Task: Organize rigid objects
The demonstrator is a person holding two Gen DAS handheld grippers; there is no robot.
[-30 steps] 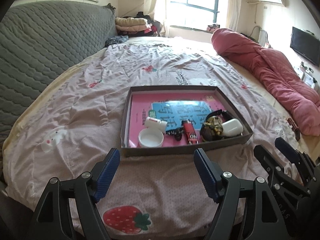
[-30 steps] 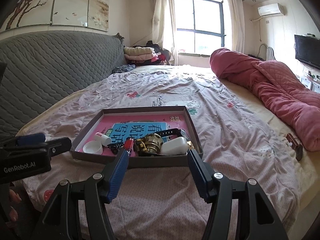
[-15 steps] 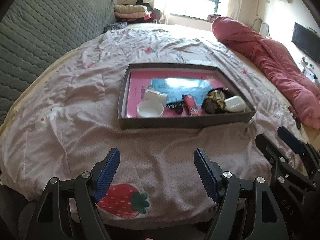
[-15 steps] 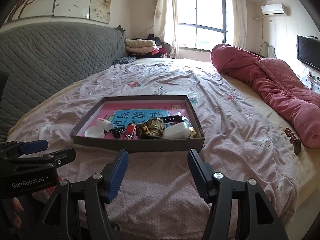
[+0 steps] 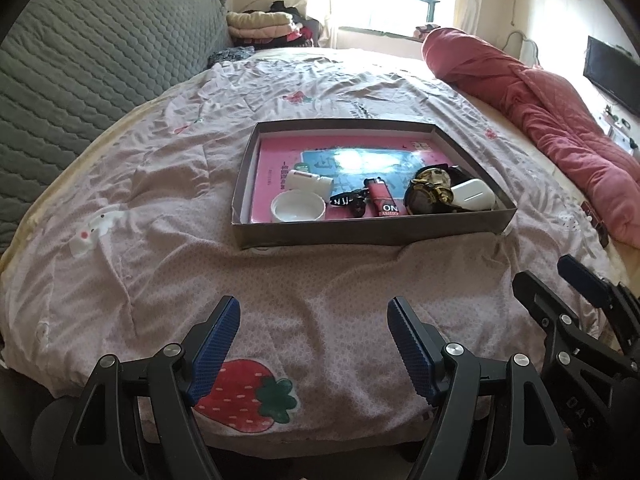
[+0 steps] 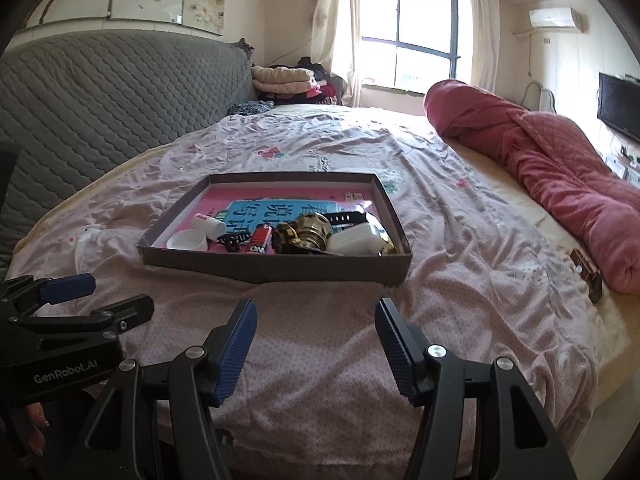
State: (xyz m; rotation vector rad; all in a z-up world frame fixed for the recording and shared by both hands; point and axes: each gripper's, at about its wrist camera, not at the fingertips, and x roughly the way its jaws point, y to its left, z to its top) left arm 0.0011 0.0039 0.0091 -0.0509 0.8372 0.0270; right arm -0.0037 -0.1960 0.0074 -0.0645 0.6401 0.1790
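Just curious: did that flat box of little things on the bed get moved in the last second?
No. The box sits by the same sheet wrinkles and prints; only the cameras pulled back, so it looks farther away.

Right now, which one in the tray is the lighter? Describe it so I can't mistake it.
On the bed, look in the shallow grey tray lined with a pink book. The lighter lies flat near the tray's front wall, about midway between the white lid and the gold-and-black watch. It is the only red item, with white letters on its end.
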